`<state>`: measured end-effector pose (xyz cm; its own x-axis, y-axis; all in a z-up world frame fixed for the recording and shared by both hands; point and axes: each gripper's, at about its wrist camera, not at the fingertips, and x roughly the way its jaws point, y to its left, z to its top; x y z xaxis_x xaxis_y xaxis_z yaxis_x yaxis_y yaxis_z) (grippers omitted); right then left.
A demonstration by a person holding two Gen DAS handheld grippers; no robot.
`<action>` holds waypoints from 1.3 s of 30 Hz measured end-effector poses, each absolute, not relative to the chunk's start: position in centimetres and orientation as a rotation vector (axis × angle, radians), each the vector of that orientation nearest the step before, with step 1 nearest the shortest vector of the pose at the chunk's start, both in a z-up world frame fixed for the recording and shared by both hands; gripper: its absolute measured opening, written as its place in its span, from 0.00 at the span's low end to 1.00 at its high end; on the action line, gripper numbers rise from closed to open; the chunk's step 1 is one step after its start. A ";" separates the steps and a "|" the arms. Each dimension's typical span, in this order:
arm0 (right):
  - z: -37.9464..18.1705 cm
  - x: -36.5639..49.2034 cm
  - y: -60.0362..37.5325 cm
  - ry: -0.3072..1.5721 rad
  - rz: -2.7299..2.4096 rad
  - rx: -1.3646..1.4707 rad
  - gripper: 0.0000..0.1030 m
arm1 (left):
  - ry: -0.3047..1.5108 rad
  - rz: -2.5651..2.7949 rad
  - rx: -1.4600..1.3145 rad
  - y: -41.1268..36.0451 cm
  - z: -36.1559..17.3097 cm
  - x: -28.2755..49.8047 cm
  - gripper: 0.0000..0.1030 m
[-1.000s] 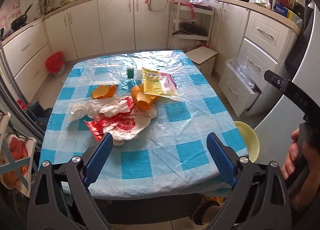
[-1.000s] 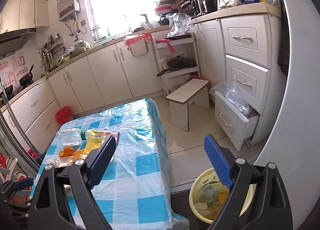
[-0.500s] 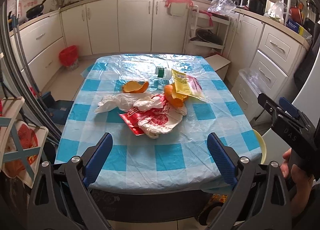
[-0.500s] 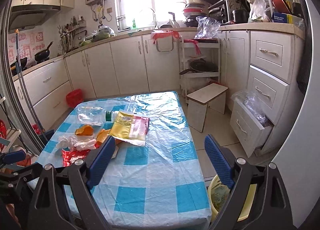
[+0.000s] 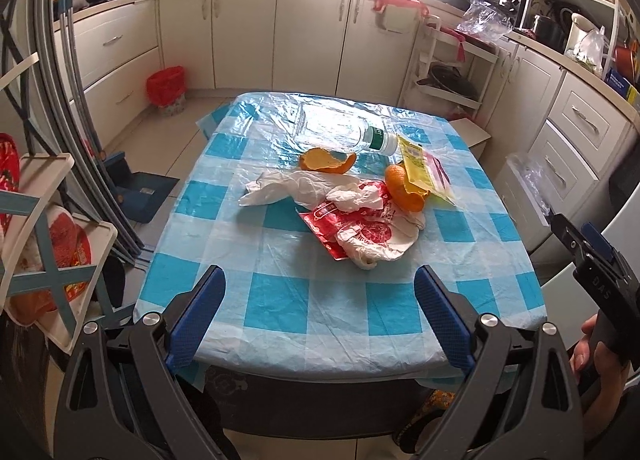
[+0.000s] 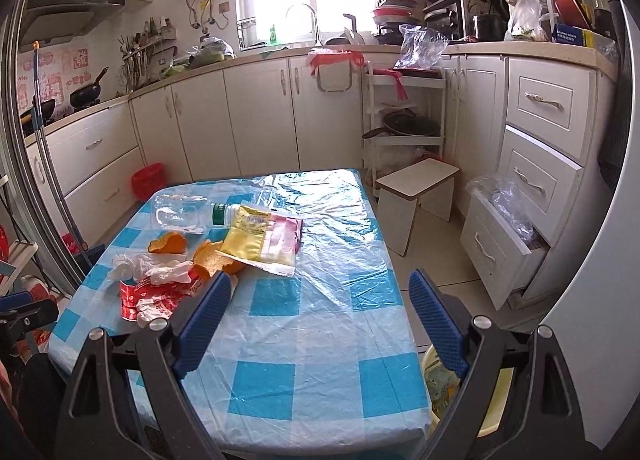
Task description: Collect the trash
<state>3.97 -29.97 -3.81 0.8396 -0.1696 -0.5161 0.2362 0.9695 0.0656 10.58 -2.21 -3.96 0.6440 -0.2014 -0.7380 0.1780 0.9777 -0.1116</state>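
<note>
From the left wrist view, we see our left claw (image 5: 318, 318) at the bottom of the frame with its blue pads spread apart and nothing between them, hanging over the near edge of the bench (image 5: 280, 324). All the trash sits in a cluster at the centre and upper centre of the frame: a clear plastic bottle (image 5: 340, 133) lying on its side, an orange peel (image 5: 326, 161) just below it, a crumpled white tissue (image 5: 296, 189), a red-and-white plastic bag (image 5: 368, 232), a second peel (image 5: 404, 189) lying on a yellow packet (image 5: 422, 169). None of it touches a claw. At the right edge a hand (image 5: 592, 348) grips the handle of the other tool.

From the right wrist view, our right claw (image 6: 318, 320) stands wide apart and empty in the lower middle. The same pile lies in the left half of the frame: bottle (image 6: 182, 213), yellow packet (image 6: 260, 240), peels (image 6: 170, 244), tissue (image 6: 148, 266), red-and-white bag (image 6: 150, 296). At the lower right, beside the bench corner and partly behind the claw, a yellow bin (image 6: 496, 392) shows something inside, though we cannot make out what.

We judge the collecting barely begun, if at all: every piece we can see on the bench is yet to be picked up and carried to the bin.
</note>
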 end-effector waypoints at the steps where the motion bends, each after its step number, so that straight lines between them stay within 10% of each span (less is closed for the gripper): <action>1: -3.8 4.0 -30.0 0.533 -0.214 0.129 0.84 | 0.848 -0.216 -0.033 -2.2 -4.1 10.6 0.89; 39: -4.6 4.4 -29.2 0.569 -0.178 0.112 0.86 | 0.848 -0.211 -0.032 -2.2 -4.2 10.6 0.89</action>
